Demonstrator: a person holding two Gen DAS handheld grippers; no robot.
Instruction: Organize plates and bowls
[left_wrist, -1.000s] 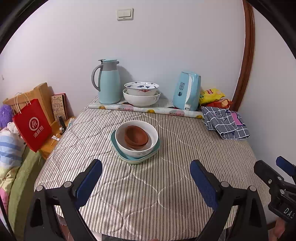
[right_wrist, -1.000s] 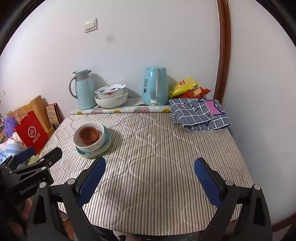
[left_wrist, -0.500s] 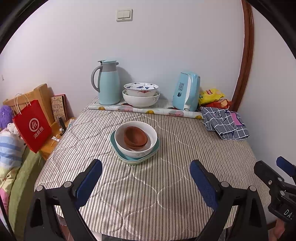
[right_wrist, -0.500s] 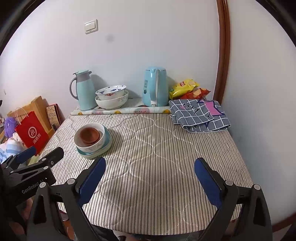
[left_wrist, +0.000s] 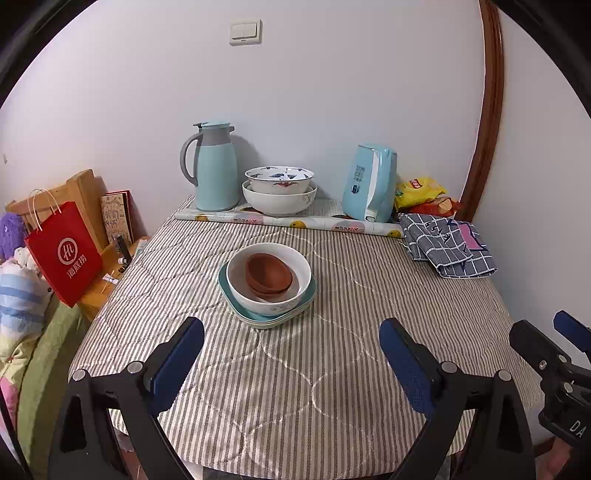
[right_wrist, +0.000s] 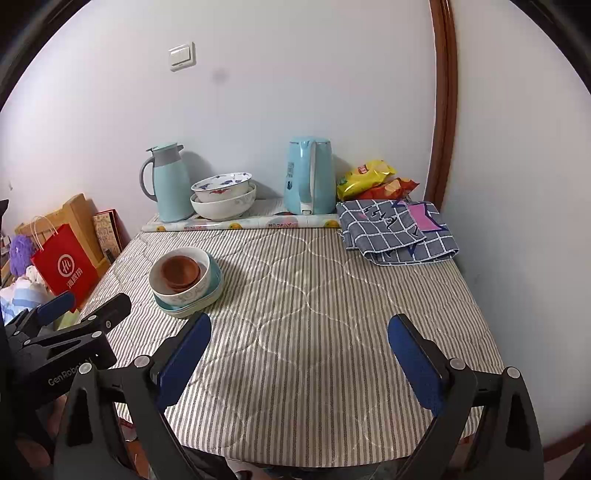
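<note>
Table (left_wrist: 332, 387) under striped quilted cloth against a white wall (left_wrist: 332, 92), both tools (left_wrist: 291, 354) (right_wrist: 299, 350) spread, empty.

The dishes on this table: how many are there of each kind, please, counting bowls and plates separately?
Brown bowls: 2, nested inside the white bowl
White bowls: 3, one in the centre stack, two stacked by the wall, patterned above plain
Teal plates: apparently 2, stacked under the centre bowl
Total: 7 dishes
</note>
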